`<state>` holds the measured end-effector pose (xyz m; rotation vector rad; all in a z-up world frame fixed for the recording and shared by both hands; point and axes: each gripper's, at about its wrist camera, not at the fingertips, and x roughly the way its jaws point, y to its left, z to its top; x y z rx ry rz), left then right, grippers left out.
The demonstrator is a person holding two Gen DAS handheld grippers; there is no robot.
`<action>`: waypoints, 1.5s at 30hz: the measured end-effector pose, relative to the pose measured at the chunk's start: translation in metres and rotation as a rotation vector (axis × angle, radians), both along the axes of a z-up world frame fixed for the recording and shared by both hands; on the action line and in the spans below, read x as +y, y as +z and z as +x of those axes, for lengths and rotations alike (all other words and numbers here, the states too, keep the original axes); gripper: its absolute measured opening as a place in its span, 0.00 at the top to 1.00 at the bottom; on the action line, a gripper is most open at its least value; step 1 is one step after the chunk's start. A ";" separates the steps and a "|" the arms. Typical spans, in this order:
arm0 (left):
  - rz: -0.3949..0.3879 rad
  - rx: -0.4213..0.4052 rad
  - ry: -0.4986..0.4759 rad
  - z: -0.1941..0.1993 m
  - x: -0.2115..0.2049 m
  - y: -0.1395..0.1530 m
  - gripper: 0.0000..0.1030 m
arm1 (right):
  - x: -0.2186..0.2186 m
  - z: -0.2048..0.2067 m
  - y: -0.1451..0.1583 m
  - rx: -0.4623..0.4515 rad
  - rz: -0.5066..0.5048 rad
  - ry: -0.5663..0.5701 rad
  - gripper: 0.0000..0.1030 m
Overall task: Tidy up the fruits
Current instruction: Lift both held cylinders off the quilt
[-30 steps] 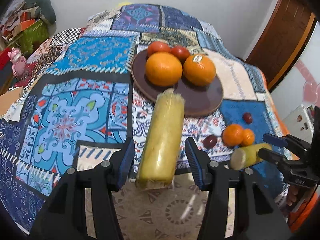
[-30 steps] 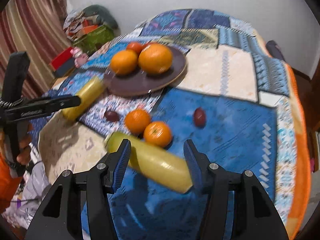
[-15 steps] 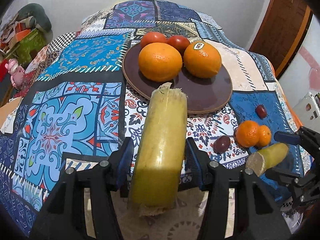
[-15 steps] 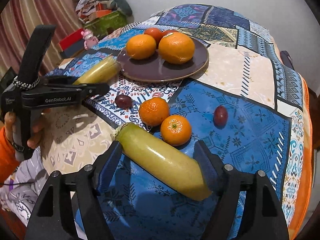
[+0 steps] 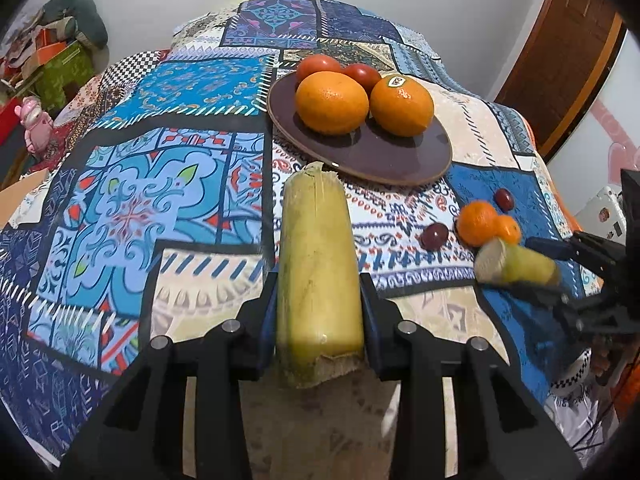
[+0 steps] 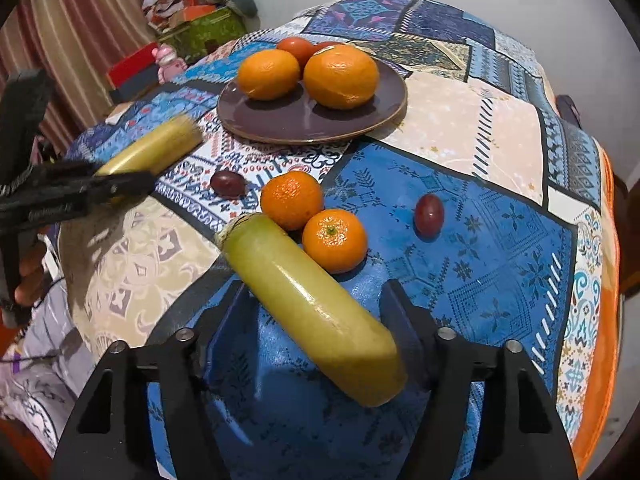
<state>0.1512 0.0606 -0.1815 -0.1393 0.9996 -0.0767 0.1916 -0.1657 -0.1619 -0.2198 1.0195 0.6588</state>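
My left gripper point(image 5: 320, 312) is shut on a yellow-green sugarcane piece point(image 5: 318, 264), pointing toward the brown plate point(image 5: 392, 160). The plate holds two big oranges point(image 5: 332, 102) and two tomatoes point(image 5: 318, 65). My right gripper point(image 6: 316, 316) is open, its jaws wide around a second sugarcane piece point(image 6: 308, 300) that lies diagonally between them on the cloth. Two mandarins point(image 6: 292, 199) and two dark plums point(image 6: 429, 209) lie on the cloth beyond it. The left gripper shows in the right wrist view point(image 6: 80, 196), the right one in the left wrist view point(image 5: 576, 264).
A patchwork cloth point(image 5: 160, 184) covers the round table. Boxes and a pink toy point(image 5: 34, 118) sit at the far left, a wooden door point(image 5: 568, 72) at the right. The table edge drops off close under both grippers.
The left gripper has closed on its sugarcane piece. The right gripper's jaws have opened wider and moved forward along the second piece.
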 end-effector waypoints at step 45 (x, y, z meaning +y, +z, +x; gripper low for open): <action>0.005 -0.026 0.035 0.011 -0.001 -0.004 0.63 | 0.020 0.002 -0.008 0.034 0.074 -0.093 0.67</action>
